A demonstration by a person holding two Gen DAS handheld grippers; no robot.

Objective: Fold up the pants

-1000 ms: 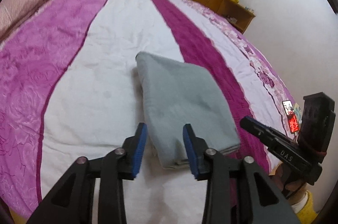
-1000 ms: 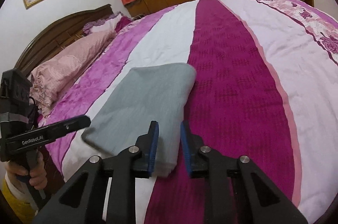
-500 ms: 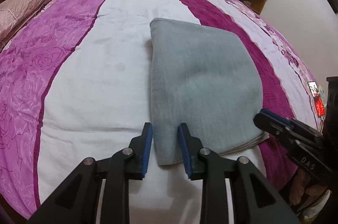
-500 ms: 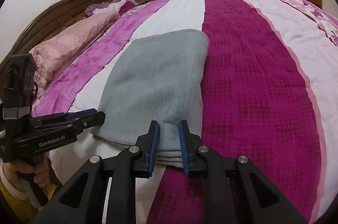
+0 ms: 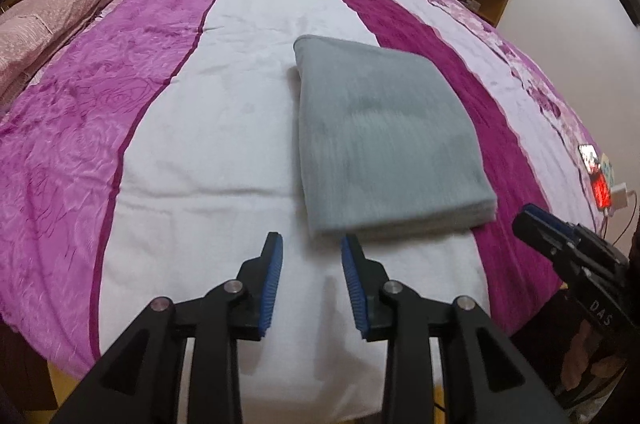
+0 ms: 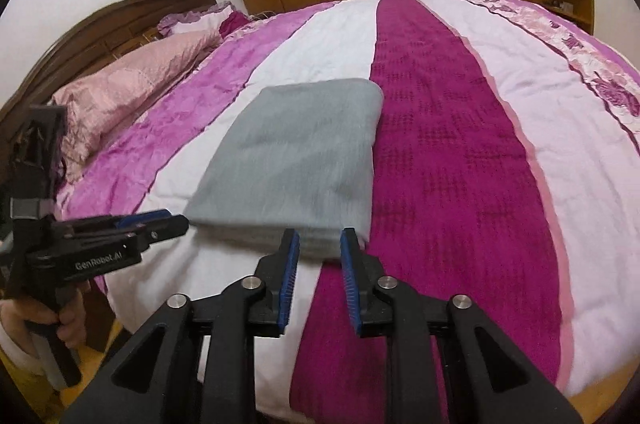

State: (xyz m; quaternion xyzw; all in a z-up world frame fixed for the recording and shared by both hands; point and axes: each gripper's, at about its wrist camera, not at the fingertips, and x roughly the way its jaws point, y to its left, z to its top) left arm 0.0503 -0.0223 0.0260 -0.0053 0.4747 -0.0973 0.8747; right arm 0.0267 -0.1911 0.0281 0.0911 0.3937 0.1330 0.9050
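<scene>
Left gripper (image 5: pixel 311 242): jaws apart, nothing between, just short of the folded grey knit pants (image 5: pixel 384 140). Right gripper (image 6: pixel 320 236): jaws just opening, apart at the stack's near edge. Pants lie flat mid-bed on the striped magenta-and-white quilt (image 5: pixel 200 144). Judgement: fold looks complete; withdraw cleanly without dragging layers. No containers seen.

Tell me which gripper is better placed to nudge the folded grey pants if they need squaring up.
Right, probably. The right gripper has the near edge of the folded grey pants showing between its open fingers, while the left gripper sits just short of the near left corner.
</scene>
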